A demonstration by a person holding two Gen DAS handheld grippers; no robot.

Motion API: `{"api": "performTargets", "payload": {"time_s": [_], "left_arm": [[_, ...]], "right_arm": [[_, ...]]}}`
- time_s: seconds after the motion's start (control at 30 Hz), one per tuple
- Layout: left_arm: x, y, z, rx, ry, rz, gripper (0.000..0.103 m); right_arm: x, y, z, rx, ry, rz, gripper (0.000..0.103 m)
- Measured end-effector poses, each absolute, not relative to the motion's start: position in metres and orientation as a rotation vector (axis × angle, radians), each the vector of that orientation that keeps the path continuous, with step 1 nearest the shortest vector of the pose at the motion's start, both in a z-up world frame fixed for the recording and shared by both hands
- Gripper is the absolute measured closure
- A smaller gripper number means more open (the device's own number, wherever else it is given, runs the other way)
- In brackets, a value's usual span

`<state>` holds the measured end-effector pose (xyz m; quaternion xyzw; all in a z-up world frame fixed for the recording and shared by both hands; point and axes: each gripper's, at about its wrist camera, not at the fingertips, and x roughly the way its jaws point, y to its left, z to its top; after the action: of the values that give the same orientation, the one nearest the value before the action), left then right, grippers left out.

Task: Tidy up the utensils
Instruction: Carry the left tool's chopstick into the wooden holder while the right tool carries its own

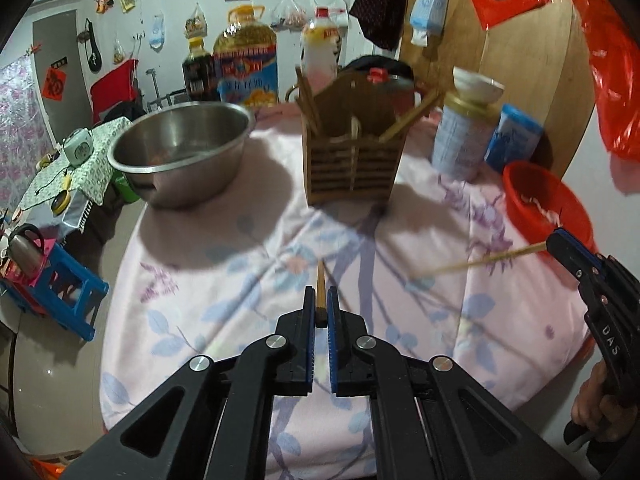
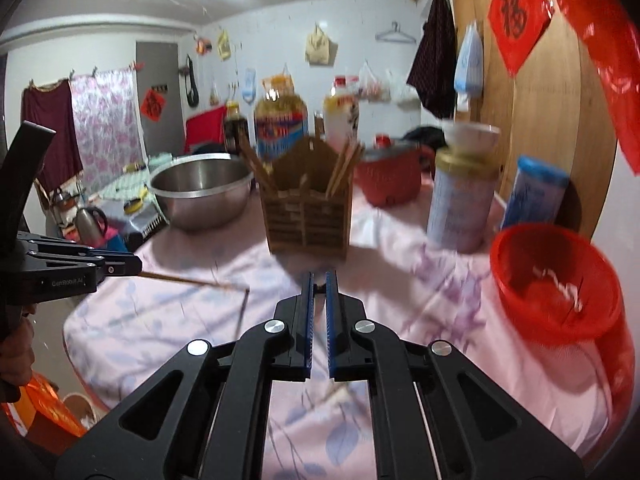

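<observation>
A wooden slatted utensil holder [image 1: 353,160] with several chopsticks in it stands at the middle back of the table; it also shows in the right wrist view [image 2: 307,216]. My left gripper [image 1: 321,300] is shut on a brown chopstick [image 1: 320,290] that points forward, above the cloth. In the right wrist view the left gripper [image 2: 136,266] holds that chopstick [image 2: 192,281] out to the right. My right gripper [image 2: 319,285] is shut on a pale chopstick, mostly hidden in its own view. In the left wrist view the right gripper [image 1: 554,240] holds this chopstick [image 1: 480,260] pointing left.
A steel bowl [image 1: 180,148] stands at the back left. A red plastic basket [image 2: 556,284] sits at the right edge. A tin with a white bowl on top [image 2: 464,200], a blue canister [image 2: 536,192], a red pot [image 2: 390,176] and oil bottles [image 1: 246,60] stand behind. A pink floral cloth [image 1: 240,264] covers the table.
</observation>
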<state>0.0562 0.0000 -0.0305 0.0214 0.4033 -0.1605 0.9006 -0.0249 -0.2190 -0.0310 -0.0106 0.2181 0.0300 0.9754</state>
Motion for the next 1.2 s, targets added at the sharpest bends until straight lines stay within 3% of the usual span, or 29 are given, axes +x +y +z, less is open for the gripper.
{"api": "performTargets", "payload": {"time_s": [0.73,1.2], "left_arm": [[0.118,-0.03,-0.003,-0.001,0.884,-0.195,0.097],[0.17,-0.024,0.012,0.072,0.846,-0.328,0.097]], "right_arm": [[0.044,-0.249,-0.02,0.015,0.467,0.258,0.096],[0.043,-0.241,-0.021,0.067,0.462,0.085,0.096]]}}
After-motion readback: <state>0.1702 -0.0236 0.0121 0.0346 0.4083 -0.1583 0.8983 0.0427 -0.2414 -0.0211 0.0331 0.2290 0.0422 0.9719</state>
